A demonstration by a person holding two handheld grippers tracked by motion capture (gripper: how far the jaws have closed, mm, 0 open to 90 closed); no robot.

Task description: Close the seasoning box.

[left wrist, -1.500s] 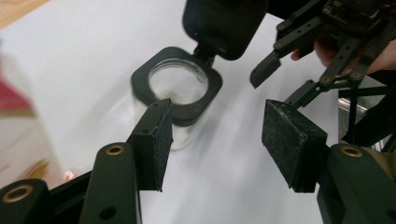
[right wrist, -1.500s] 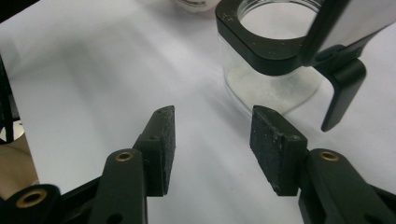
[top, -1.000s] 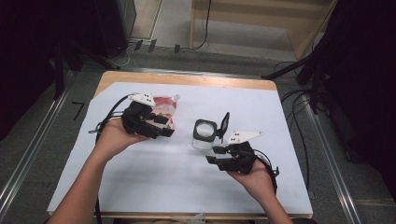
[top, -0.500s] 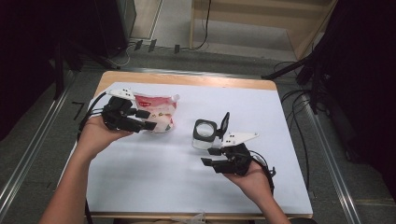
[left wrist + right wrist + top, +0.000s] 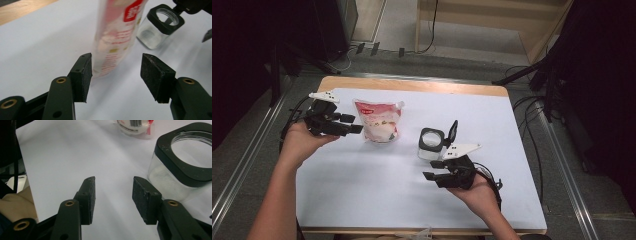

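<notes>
Pouch (image 5: 378, 121) — one; jar (image 5: 430, 144) — probably one.

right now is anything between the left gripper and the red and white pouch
Nothing visible. The left gripper points straight at the red and white pouch with open jaws and bare white table between them; the glass jar sits beyond it.

Open right claw (image 5: 113, 200), clear jar (image 5: 183, 167) beside, pouch (image 5: 135, 126) beyond

A white sheet (image 5: 377, 190) covers a wooden table (image 5: 412, 85); bare wood shows along the far edge. Metal rails (image 5: 242, 160) run along both sides of the frame. Cables (image 5: 532, 105) lie on the floor at right. A wooden cabinet (image 5: 492, 20) occupies the upper centre.
</notes>
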